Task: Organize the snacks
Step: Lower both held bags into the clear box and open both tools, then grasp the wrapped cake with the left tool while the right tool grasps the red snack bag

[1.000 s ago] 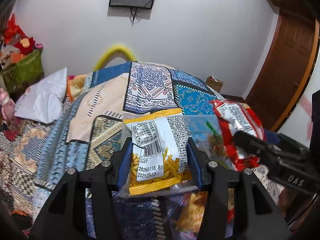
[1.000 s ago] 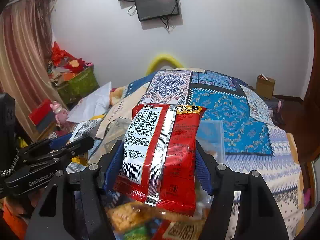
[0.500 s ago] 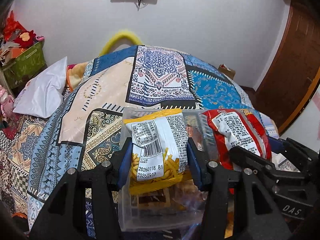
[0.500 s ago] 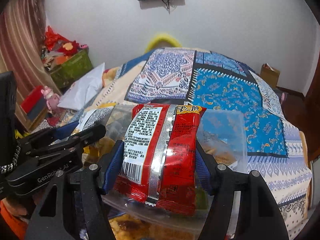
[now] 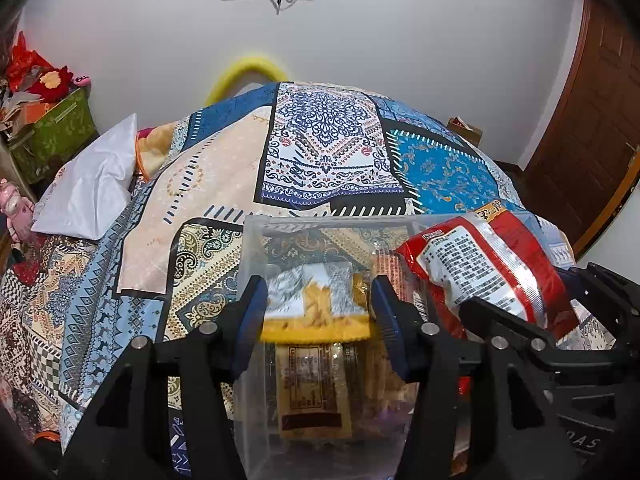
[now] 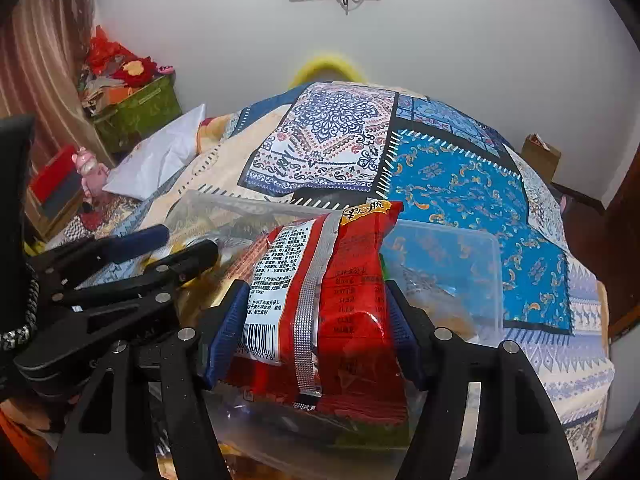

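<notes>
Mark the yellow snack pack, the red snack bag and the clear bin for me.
yellow snack pack [image 5: 316, 314]: left wrist view, its yellow bottom edge between the fingers.
red snack bag [image 6: 320, 300]: right wrist view, its silver back seam.
clear bin [image 6: 486, 280]: right wrist view, bare right wall.

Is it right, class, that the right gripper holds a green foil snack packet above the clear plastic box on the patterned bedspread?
Not quite: the right wrist view shows the right gripper holding a red foil snack packet, not green, above the clear plastic box on the patterned bedspread.
</notes>
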The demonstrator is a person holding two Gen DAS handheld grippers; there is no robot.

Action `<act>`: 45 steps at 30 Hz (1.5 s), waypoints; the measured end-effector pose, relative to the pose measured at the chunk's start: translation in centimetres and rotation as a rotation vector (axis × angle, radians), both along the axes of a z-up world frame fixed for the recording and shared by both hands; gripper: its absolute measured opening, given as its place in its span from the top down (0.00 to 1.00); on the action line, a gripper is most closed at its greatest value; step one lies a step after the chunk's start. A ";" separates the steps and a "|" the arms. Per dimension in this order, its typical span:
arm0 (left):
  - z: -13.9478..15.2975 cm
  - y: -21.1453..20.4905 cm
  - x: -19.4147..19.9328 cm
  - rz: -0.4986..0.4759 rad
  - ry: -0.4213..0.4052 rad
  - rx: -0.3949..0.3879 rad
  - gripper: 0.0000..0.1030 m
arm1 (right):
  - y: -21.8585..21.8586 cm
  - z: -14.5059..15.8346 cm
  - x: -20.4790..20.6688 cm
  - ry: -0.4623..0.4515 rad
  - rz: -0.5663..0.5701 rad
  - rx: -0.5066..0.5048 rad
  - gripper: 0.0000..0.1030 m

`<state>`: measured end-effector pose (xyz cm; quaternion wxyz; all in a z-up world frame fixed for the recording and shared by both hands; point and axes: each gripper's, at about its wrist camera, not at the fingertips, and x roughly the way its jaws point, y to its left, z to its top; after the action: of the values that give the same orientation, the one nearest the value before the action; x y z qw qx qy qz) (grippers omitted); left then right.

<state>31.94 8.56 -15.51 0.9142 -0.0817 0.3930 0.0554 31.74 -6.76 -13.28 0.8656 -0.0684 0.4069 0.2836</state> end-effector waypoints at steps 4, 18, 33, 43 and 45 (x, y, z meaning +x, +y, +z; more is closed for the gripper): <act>1.1 0.1 -0.9 -0.008 -0.020 -0.012 0.46 | -0.5 0.8 -0.6 -0.009 -0.003 0.007 0.33; 5.4 -1.8 -8.0 -0.069 -0.086 0.021 0.38 | -5.2 4.5 -5.1 -0.075 -0.035 0.063 0.29; 1.2 -4.7 -13.3 -0.153 0.029 -0.016 0.38 | -8.6 -0.6 -9.4 0.023 -0.069 0.040 0.17; -0.7 -6.3 -13.8 -0.196 0.062 -0.046 0.38 | -8.6 -5.1 -10.0 0.133 -0.065 -0.004 0.17; -1.0 -6.8 -13.5 -0.212 0.065 -0.049 0.38 | -8.4 -5.4 -10.3 0.126 -0.052 -0.013 0.12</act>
<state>18.44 1.80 -16.48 0.8994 -0.0602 0.4303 -0.0485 21.41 -15.16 -18.72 0.8450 -0.0453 0.4641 0.2619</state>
